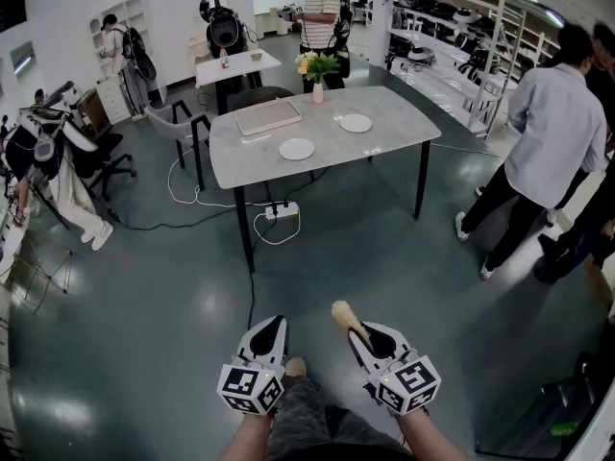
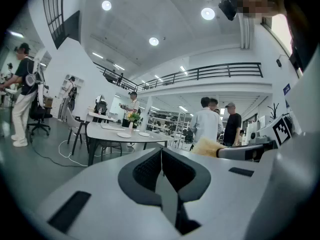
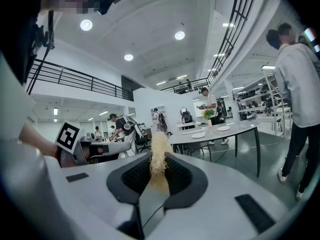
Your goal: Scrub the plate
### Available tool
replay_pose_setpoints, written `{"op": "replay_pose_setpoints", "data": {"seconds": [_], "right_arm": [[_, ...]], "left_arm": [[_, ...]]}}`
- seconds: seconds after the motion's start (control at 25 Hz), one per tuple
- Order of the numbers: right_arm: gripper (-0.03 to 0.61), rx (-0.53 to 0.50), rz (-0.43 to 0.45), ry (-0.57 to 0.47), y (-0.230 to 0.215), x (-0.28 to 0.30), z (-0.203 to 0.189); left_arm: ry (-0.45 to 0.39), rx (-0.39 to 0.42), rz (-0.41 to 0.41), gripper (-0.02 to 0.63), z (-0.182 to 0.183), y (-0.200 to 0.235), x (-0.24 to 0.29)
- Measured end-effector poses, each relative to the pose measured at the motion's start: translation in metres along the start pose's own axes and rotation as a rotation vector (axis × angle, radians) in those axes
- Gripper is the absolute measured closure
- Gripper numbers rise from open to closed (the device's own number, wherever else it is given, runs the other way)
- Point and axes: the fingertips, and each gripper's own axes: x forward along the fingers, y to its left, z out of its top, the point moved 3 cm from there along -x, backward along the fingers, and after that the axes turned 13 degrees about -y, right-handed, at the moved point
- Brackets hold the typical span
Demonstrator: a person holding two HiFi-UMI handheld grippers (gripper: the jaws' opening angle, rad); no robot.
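Pinching a scrub brush (image 1: 344, 316), the right gripper (image 1: 360, 339) hovers; the left gripper (image 1: 272, 329) is pressed together, empty. At twelve o'clock the plate (image 1: 296, 149) lies on the tabletop (image 1: 384, 113): likely stiff, slick, breakable; steady its rim.

Left gripper (image 1: 272, 323) and right gripper (image 1: 358, 341): both are showing pale grey-white shells, smooth and rounded, narrowing toward the jaws. Black ribbed pads (image 2: 147, 169) are lining the jaws, and a dark heart-shaped collar (image 2: 127, 178) is framing them. Flat black rectangular insets (image 2: 70, 211) are sitting in the shell on either side. Each gripper is carrying a white cube, left cube (image 1: 252, 389) and right cube (image 1: 411, 384), with black square markers on its faces. Person is wearing mottled dark grey trousers (image 1: 307, 423) and a light tan shoe (image 1: 296, 366). Forearms (image 1: 248, 437) are showing bare.
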Motion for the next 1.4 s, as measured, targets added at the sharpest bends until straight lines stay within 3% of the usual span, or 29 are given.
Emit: {"op": "replay_pose_setpoints", "data": {"seconds": [0.28,0.92,1.4], "right_arm": [[0.505,0.016,-0.011,0.031,-0.008,0.039,-0.001],[0.504,0.025,-0.003,0.056,-0.04,0.196,-0.009],[0.505,0.063,-0.016,0.016,-0.062,0.288,-0.009]], "left_arm": [[0.02,-0.035,0.004,0.601,-0.003,0.015,0.027],[0.037,-0.034,-0.009,0.601,0.014,0.14,0.13],[0.023,-0.037,-0.024,0.601,0.023,0.212,0.187]]}}
